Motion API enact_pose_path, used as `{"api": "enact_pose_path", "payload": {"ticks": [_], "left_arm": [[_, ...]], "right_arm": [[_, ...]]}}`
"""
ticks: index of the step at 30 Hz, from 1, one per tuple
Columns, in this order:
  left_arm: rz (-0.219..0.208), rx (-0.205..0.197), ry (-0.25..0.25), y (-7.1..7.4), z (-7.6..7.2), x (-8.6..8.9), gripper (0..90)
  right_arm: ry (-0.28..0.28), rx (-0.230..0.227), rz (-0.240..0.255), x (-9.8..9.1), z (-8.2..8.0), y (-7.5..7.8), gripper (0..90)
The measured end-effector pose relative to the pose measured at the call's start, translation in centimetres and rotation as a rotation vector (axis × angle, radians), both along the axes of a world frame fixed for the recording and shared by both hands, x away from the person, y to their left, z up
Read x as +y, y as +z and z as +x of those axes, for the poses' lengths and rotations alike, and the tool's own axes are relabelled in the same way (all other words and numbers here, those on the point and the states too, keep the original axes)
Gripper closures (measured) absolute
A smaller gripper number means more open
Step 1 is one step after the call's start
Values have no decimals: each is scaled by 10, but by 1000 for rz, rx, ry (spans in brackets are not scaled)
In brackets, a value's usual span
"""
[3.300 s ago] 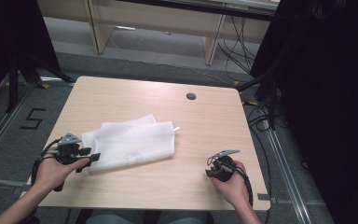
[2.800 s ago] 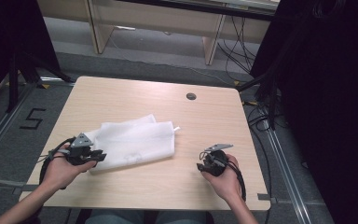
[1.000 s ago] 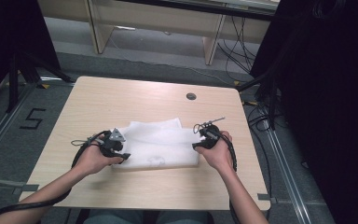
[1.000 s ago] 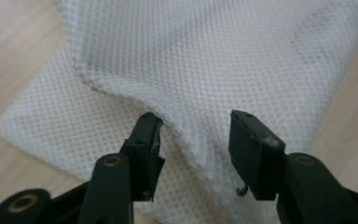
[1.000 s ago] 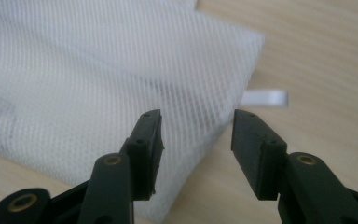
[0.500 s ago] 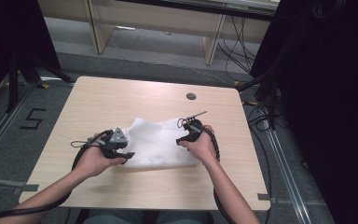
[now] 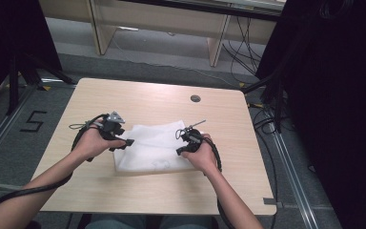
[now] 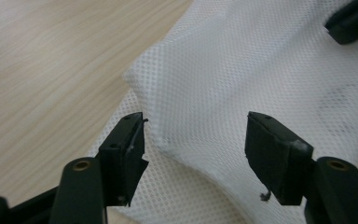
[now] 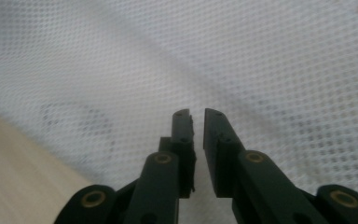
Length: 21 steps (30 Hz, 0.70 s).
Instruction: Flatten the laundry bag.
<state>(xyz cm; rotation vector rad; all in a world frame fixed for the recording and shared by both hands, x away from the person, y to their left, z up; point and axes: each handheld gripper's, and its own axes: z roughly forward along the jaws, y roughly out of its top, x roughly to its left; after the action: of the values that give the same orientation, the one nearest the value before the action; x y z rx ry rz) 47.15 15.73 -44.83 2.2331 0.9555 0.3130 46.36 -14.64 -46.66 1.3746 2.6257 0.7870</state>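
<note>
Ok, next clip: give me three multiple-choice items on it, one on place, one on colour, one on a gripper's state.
1. Where does the cloth lie?
A. on the table
B. on the floor
C. over a chair

2. What colour is the cloth?
A. red
B. white
C. black

3. How do the left gripper's jaws stand?
A. clamped on the cloth
B. wide apart over the cloth
C. shut on nothing

Key: 1 A, it rests flat on the wooden top; 2 B, white mesh in both gripper views; 3 B, a clear gap between the pads, nothing pinched.
</note>
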Motion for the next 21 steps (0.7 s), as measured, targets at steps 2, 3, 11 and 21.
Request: {"api": "enact_pose_path", "payload": {"ticks": [2, 3, 11, 21], "left_arm": [[-16, 30, 10, -6, 13, -5, 366], [-18, 41, 13, -7, 16, -6, 366], [59, 123, 0, -28, 41, -23, 374], [120, 79, -42, -34, 39, -38, 676]], "right_arm": [[35, 13, 0, 6, -9, 1, 870], [41, 23, 4, 8, -12, 1, 869], [68, 27, -5, 12, -27, -8, 852], [45, 46, -29, 15, -28, -18, 846]]}}
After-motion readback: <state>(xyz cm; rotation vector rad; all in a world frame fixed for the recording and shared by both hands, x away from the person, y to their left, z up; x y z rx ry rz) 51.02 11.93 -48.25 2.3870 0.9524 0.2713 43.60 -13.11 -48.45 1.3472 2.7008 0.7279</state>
